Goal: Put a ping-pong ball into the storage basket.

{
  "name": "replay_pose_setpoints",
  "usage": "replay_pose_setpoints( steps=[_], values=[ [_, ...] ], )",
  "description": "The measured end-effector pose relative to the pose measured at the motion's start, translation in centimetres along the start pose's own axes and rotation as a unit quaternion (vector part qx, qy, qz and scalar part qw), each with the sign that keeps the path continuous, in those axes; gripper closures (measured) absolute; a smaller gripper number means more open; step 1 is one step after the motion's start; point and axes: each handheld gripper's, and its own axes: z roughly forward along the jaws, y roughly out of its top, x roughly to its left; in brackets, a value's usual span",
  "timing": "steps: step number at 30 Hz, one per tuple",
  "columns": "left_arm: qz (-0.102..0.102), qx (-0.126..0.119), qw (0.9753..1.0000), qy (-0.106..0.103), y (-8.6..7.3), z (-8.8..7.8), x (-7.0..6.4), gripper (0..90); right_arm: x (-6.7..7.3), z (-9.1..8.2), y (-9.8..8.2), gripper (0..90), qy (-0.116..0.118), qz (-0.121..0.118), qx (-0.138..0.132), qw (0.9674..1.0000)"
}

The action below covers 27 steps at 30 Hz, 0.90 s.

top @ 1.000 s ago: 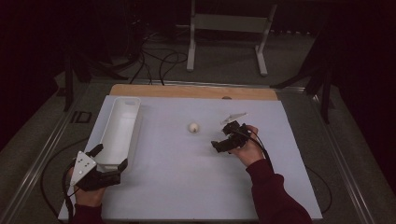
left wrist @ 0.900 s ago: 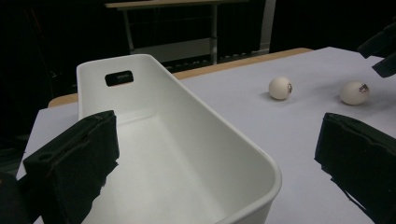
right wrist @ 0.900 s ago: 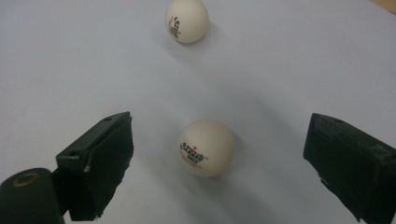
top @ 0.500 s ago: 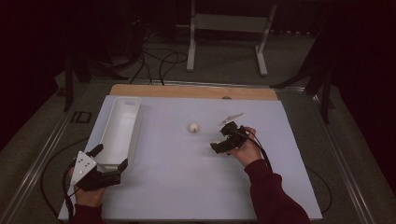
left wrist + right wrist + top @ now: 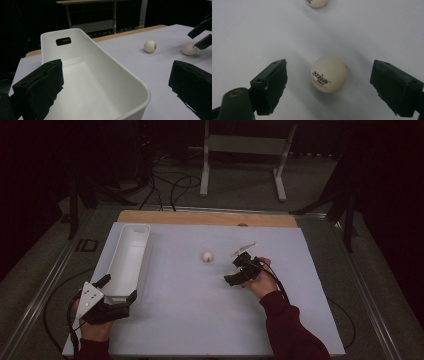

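**Closing on the ping-pong ball**

The right gripper [image 5: 329, 87] has just been closing, yet its jaws stand apart with the near ball [image 5: 328, 74] between them, untouched on the white table [image 5: 200, 320], right of centre. To grip well, keep the ball centred and squeeze gently so it doesn't squirt away. It is cream, round, with a printed logo. A second ball [image 5: 207, 256] lies farther left. The left gripper [image 5: 107, 292], jaws apart, waits at the white bin [image 5: 131, 251].

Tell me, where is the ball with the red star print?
In the right gripper view, that ball lies on the white table between the right gripper's open jaws, touching neither.
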Motion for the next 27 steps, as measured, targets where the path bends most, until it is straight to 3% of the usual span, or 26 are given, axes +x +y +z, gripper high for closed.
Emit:
replay_pose_setpoints(
  steps=[9,27],
  values=[
    [0.000,0.000,1.0000,0.000,0.0,0.0,0.0,0.5,0.3,0.5,0.0,19.3,-0.009,-0.008,0.016,0.9998],
    [0.001,0.001,1.0000,-0.001,0.0,0.0,0.0,0.5,0.4,1.4,0.0,38.1,-0.009,-0.009,0.031,0.9994]
  ],
)
